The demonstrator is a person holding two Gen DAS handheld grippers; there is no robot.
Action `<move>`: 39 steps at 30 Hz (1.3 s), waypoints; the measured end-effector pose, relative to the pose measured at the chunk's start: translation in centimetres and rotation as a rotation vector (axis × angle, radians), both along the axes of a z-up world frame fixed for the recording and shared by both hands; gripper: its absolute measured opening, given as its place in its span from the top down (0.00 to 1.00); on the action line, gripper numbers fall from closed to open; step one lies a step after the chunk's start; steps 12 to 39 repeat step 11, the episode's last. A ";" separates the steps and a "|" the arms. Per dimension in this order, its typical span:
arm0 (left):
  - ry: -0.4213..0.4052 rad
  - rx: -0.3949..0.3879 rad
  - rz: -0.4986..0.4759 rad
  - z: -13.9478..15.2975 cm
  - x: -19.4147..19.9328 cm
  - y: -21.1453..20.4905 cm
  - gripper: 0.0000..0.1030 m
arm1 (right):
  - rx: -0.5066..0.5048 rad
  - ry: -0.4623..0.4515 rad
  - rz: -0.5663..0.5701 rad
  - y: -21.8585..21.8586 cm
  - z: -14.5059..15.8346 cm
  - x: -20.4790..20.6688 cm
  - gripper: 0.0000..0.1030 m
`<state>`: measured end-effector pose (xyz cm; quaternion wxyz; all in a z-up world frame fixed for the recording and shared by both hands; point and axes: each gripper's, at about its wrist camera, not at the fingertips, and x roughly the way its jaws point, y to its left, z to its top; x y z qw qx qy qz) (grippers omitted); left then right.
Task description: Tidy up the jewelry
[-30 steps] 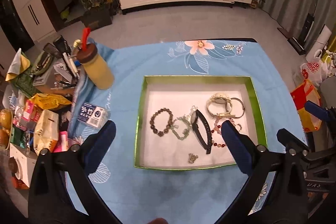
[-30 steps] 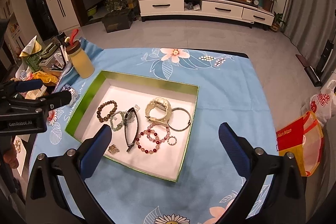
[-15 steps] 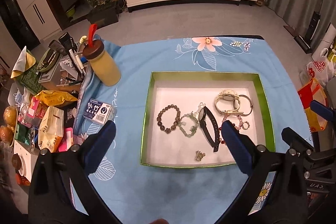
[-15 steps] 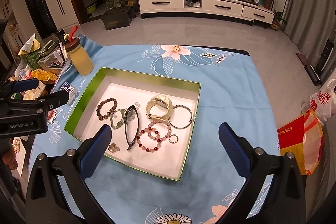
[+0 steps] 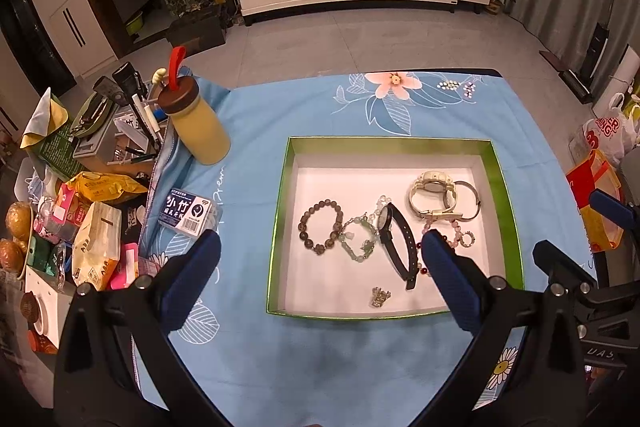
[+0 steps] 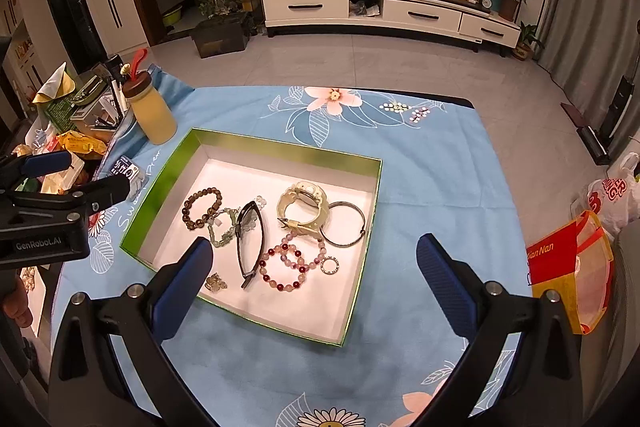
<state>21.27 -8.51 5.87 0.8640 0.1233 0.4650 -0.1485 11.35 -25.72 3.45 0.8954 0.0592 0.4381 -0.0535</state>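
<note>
A green-rimmed box with a white floor (image 5: 392, 143) (image 6: 280, 147) lies on the blue flowered cloth. In it lie a brown bead bracelet (image 5: 320, 231) (image 6: 201, 207), a pale green bracelet (image 5: 358, 241), a black watch (image 5: 396, 239) (image 6: 250, 239), a cream watch (image 5: 432, 193) (image 6: 303, 205), a metal bangle (image 6: 343, 223), a red and pink bead bracelet (image 6: 282, 267), a small ring (image 6: 330, 265) and a small charm (image 5: 380, 297) (image 6: 216, 283). My left gripper (image 5: 320, 255) is open and empty above the box's near left part. My right gripper (image 6: 314, 261) is open and empty above the box's near right side.
A yellow bottle with a brown lid (image 5: 196, 127) (image 6: 152, 111) stands left of the box. A small labelled pack (image 5: 188, 211) lies near it. Snack bags and clutter (image 5: 80, 195) crowd the table's left edge. Shopping bags (image 6: 576, 263) stand on the floor at right.
Both grippers have pulled back and tilted up a little, so the box sits lower in both views. The jewelry has not moved. Both grippers stay open.
</note>
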 end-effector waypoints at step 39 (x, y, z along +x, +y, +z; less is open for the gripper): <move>0.026 0.005 0.029 -0.4 0.2 0.4 0.02 | -0.006 -0.004 -0.002 0.2 0.3 0.0 0.01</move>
